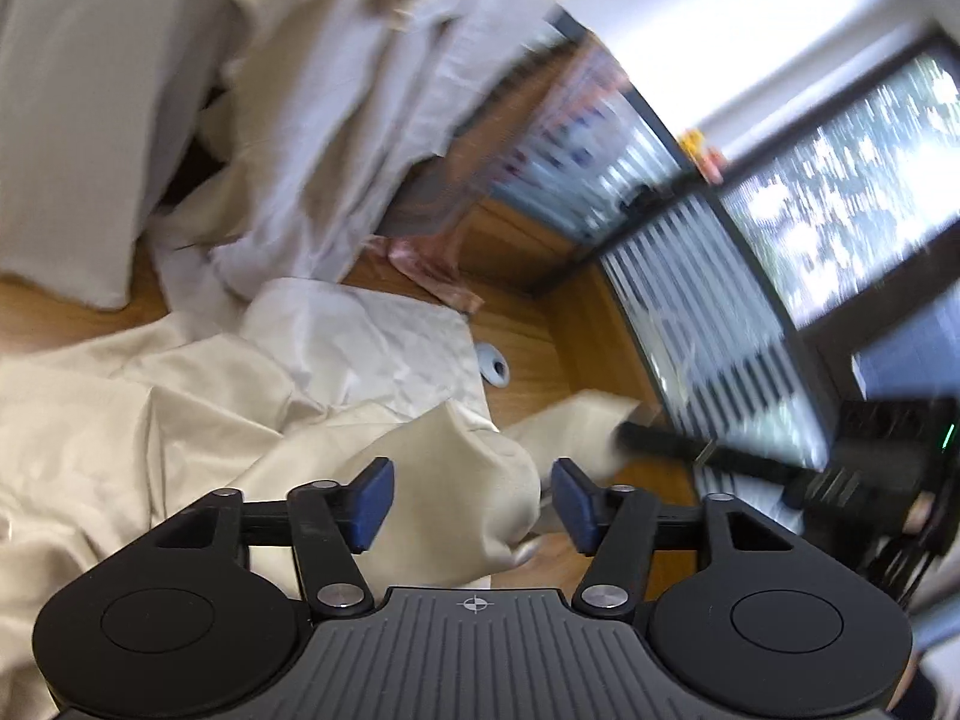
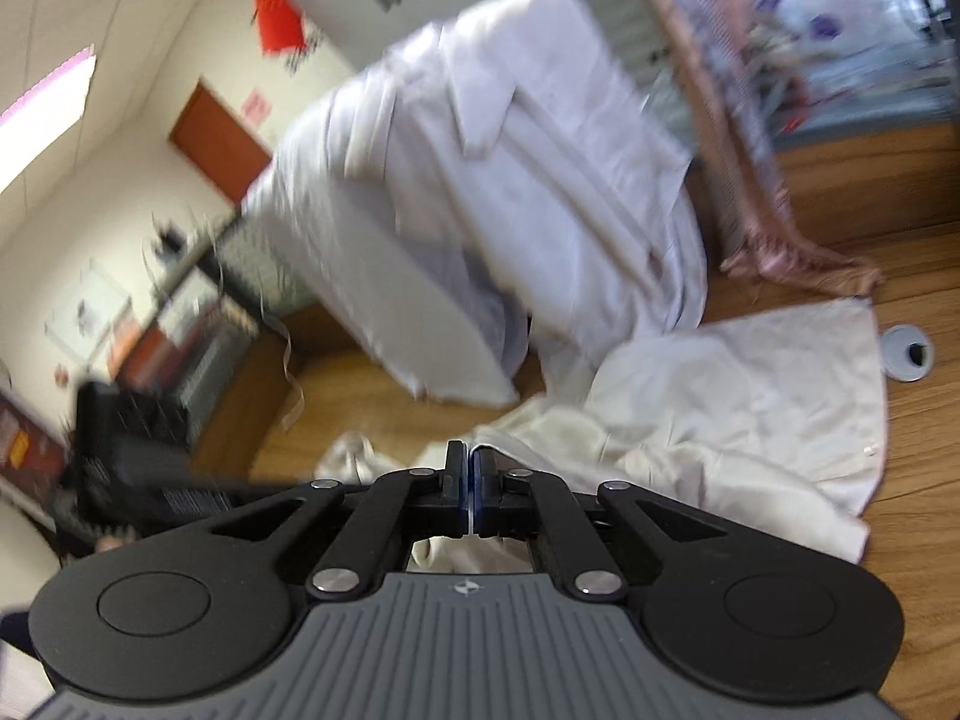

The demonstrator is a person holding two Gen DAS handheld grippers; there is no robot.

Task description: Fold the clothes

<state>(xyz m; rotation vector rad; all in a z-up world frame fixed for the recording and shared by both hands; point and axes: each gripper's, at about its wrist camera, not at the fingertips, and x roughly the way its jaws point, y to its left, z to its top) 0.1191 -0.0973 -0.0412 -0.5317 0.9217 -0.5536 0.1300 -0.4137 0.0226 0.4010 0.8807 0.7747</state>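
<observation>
Both tongs are hovering over the wooden table point(image 1: 540, 360). Left gripper point(image 1: 474, 498) is standing wide apart, a fold of the cream garment point(image 1: 180, 420) bulging up between its pads point(image 1: 378, 498) but not pinched. Right gripper point(image 2: 470, 492) is squeezing fully together; I'm judging a thin edge of that same cloth is caught, though I cannot tell for certain. I'm seeing the garment lying ahead of both, its length running away toward the white pile point(image 2: 480, 210). I'm reckoning the left is nearer the loose fold. Beside the cloth, a small grey ring point(image 2: 907, 360) is sitting.
</observation>
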